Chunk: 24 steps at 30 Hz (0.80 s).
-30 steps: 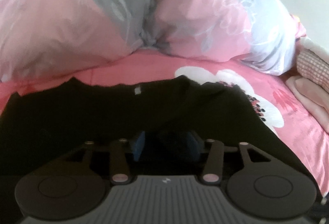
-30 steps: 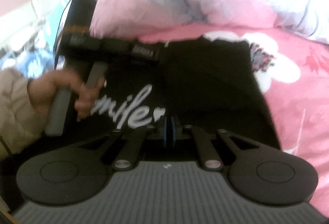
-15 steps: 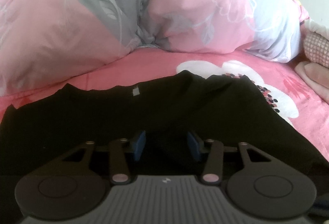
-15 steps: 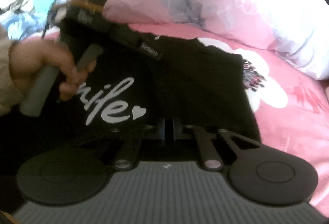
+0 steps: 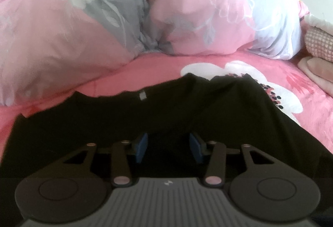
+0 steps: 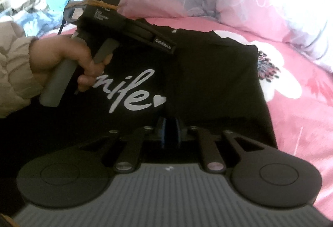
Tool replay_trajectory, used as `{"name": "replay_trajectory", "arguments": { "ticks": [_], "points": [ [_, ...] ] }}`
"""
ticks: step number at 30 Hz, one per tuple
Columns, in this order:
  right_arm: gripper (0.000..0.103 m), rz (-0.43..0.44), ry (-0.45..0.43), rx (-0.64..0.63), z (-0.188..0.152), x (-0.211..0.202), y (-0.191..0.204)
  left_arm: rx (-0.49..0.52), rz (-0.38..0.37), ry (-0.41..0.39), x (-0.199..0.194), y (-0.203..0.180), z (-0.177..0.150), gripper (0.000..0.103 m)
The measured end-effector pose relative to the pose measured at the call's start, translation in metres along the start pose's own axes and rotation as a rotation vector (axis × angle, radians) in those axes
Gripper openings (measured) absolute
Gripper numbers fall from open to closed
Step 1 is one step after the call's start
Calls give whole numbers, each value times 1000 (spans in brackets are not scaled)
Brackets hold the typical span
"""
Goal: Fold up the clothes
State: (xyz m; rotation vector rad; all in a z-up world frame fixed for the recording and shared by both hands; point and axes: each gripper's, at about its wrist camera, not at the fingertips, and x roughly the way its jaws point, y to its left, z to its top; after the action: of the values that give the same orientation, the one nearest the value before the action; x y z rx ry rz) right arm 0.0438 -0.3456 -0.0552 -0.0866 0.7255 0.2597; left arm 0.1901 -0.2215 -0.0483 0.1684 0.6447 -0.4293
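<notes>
The bed (image 5: 158, 68) is wearing a pink sheet with a white flower print, and a black T-shirt (image 5: 129, 120) is lying spread flat across it. A bulky pink-and-grey floral duvet (image 5: 87, 25) is sitting heaped just behind the shirt, with folded pink cloths (image 5: 316, 68) resting at the right edge.

Beige quilted sleeve (image 6: 12, 73), black grippers

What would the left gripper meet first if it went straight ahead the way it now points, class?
Probably the black T-shirt. The left gripper points downward at the cloth spread on the pink bedsheet, and nothing shows between its open fingers and the shirt. How far off the cloth lies is unclear.
</notes>
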Motion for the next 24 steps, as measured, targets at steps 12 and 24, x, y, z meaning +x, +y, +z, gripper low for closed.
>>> {"name": "replay_trajectory", "arguments": {
  "ticks": [12,24],
  "points": [
    [12,16,-130,355,17,-25,-73,286,-214,-9,-35,-61,-21,50],
    [12,-101,-18,343,24,7,-111,223,-234,-27,-31,-52,-44,64]
  ]
}}
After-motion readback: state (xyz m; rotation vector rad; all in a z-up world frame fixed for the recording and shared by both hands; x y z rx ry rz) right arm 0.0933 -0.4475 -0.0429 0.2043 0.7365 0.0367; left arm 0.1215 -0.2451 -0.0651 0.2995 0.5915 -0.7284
